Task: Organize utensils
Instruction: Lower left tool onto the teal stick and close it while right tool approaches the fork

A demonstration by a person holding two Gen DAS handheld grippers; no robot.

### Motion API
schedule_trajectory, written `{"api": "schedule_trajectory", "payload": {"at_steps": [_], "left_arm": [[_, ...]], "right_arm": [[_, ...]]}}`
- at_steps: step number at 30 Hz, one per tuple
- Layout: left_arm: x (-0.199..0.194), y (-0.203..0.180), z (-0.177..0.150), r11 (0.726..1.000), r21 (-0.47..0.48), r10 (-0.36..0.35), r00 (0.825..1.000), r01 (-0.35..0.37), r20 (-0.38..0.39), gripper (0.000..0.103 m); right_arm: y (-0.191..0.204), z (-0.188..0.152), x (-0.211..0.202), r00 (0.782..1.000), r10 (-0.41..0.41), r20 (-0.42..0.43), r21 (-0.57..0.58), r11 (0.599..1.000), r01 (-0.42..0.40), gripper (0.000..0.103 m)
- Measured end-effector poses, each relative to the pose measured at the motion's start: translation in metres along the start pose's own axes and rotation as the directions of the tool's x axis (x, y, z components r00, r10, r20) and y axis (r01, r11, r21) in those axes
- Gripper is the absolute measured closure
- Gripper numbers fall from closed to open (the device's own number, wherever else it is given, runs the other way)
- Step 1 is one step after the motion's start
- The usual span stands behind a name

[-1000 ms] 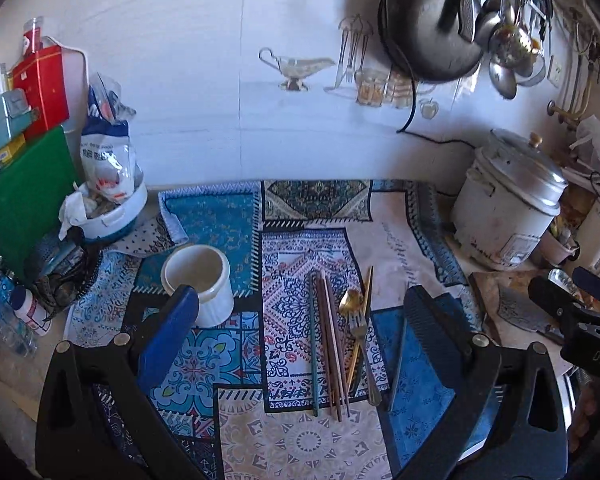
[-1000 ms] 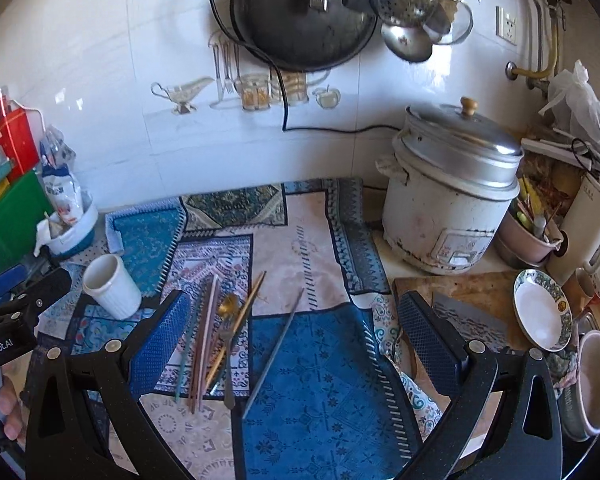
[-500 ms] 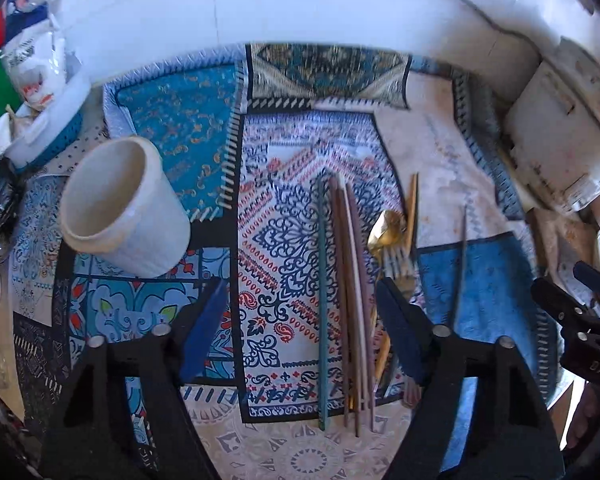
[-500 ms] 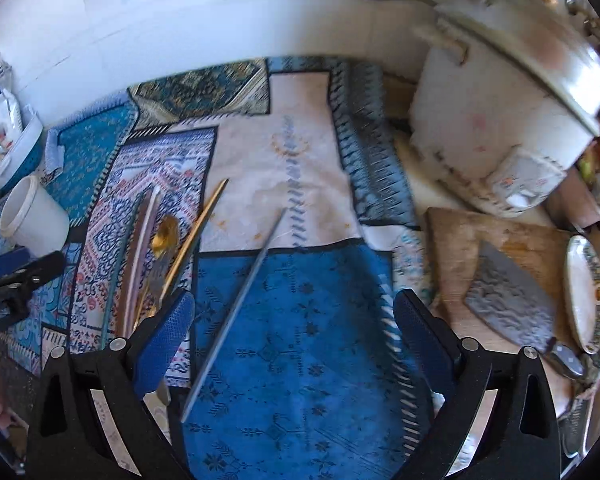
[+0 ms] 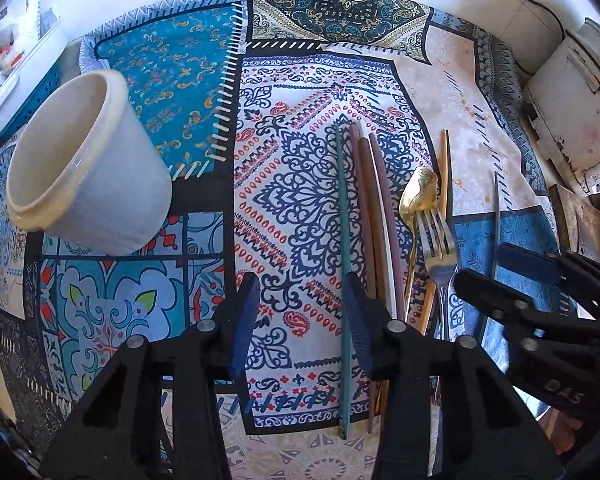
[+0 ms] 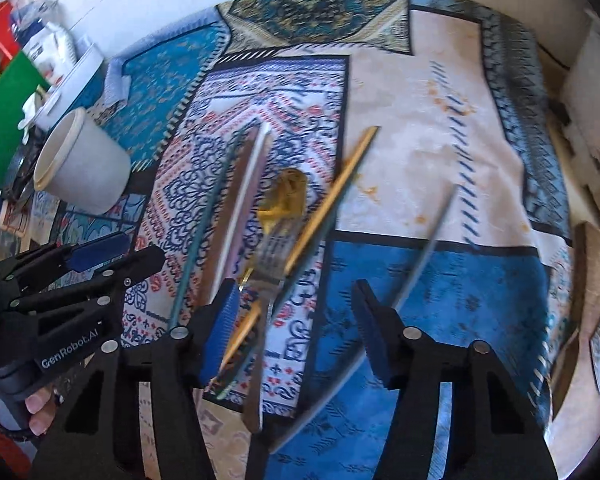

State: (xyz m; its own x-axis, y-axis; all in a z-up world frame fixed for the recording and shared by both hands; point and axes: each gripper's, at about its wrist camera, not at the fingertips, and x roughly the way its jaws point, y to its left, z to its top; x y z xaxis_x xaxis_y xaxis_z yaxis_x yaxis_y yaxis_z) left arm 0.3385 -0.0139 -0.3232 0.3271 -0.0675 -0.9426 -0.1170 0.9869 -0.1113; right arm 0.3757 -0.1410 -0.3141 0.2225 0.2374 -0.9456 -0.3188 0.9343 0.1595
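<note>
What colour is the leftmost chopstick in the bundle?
Teal green; the leftmost chopstick shows best in the left wrist view.

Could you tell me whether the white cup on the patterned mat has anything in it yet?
Empty, as far as shown. The white cup stands upright, its visible inside bare, and the chopsticks, spoon and fork lie on the mat.

Right hand-held gripper (image 6: 296, 328) jaws closing over fork (image 6: 269, 256), nothing gripped

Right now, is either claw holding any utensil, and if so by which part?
Nothing is held. The left claw has been closing over bare cloth beside the teal chopstick. The right claw has been closing above the fork, without gripping it.
</note>
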Motion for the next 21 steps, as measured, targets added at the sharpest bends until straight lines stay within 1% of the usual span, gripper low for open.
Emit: {"api": "schedule_trajectory", "payload": {"at_steps": [2,4,9,13,16,19,21], "left_arm": [[-0.002,0.003,-0.003,1.000,-0.002,-0.003,1.000,0.003,0.000,0.061],[-0.002,0.004,-0.004,1.000,-0.002,-0.008,1.000,0.008,-0.004,0.062],[0.001,0.005,-0.002,0.999,0.004,-0.033,0.999,0.033,-0.017,0.064],[0.005,0.001,0.001,0.998,0.017,-0.056,0.998,0.056,-0.029,0.069],[0.011,-0.002,0.006,0.997,0.021,-0.077,0.996,0.078,-0.045,0.073],[0.019,-0.006,0.013,0.995,0.022,-0.100,0.993,0.102,-0.062,0.076],[0.024,-0.009,0.016,0.993,0.024,-0.112,0.991,0.114,-0.074,0.081]], "right_arm": [[0.004,0.003,0.007,1.000,0.004,-0.019,-0.009,1.000,-0.004,0.057],[0.008,0.005,0.015,0.999,0.010,-0.038,-0.009,1.000,-0.010,0.062],[0.014,0.009,0.027,0.997,-0.018,-0.072,-0.023,1.000,0.017,0.070],[0.018,0.009,0.031,0.996,-0.053,-0.069,-0.049,0.998,0.050,0.073],[0.019,0.009,0.031,0.996,-0.069,-0.061,-0.061,0.996,0.065,0.081],[0.014,0.010,0.032,0.997,-0.047,-0.058,-0.040,0.998,0.044,0.083],[0.010,0.010,0.033,0.998,-0.025,-0.063,-0.022,0.999,0.023,0.083]]}}
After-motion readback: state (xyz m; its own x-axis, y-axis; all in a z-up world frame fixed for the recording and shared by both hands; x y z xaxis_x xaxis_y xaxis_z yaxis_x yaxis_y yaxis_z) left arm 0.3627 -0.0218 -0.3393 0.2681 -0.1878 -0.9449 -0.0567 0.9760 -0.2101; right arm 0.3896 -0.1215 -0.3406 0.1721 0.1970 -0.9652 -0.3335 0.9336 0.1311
